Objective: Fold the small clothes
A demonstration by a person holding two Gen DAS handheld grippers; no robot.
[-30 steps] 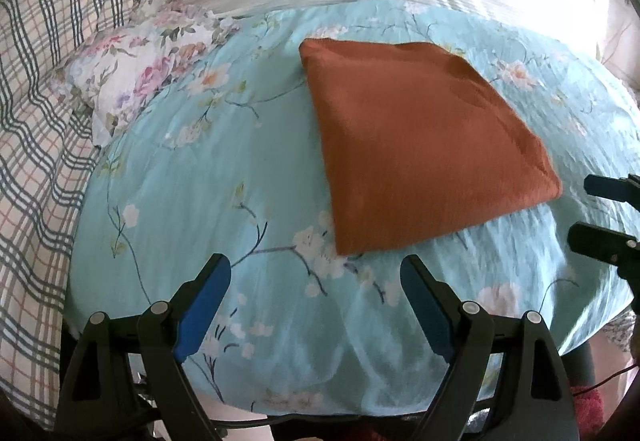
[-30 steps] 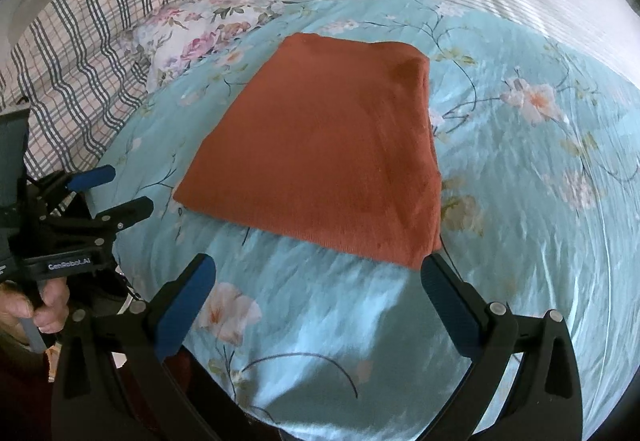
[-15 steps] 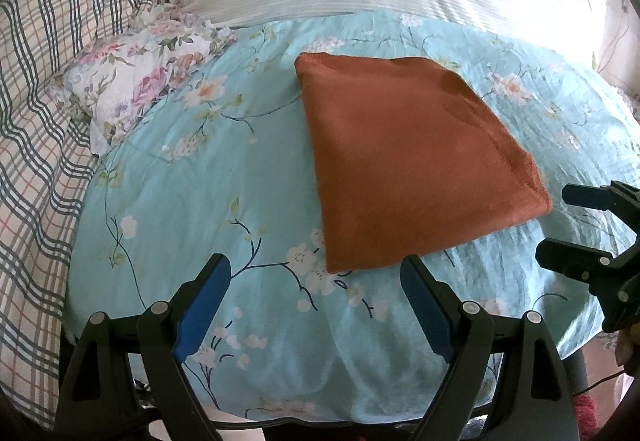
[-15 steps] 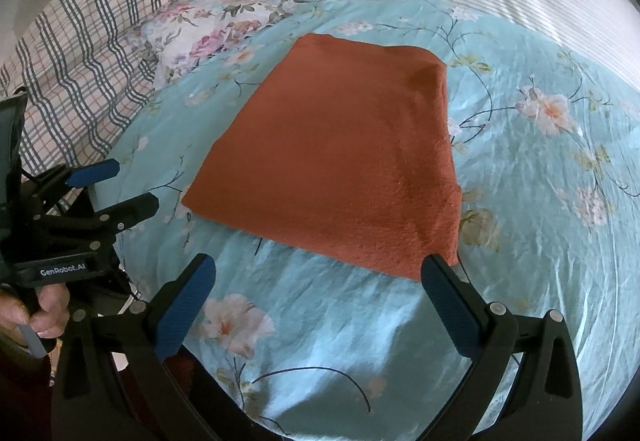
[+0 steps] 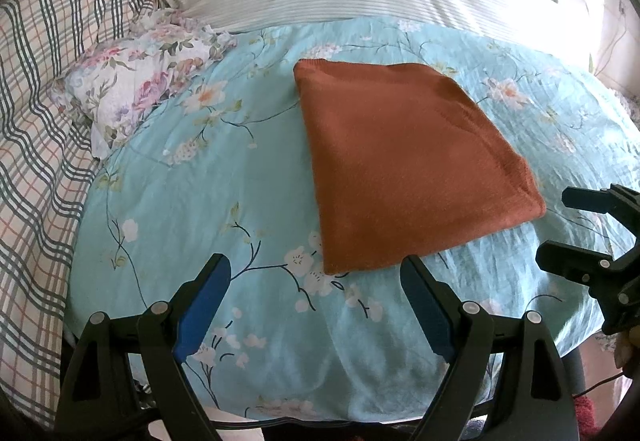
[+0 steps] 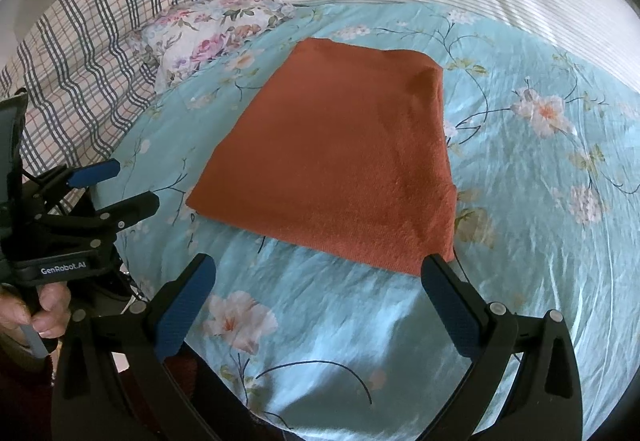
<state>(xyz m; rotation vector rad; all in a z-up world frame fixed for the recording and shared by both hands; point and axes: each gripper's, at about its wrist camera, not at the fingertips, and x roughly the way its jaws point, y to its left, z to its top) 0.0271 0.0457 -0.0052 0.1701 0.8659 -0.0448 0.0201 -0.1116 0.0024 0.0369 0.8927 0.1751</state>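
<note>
Left hand-held gripper (image 5: 314, 285): held open and empty, short of the near edge of the rust-orange cloth (image 5: 404, 165), which is laid folded flat on the floral bed cover (image 5: 192, 201), presumably for another fold. Right hand-held gripper (image 6: 318, 287): likewise open, empty. A gripping hand (image 6: 36, 311) is shown only in the right view.
</note>
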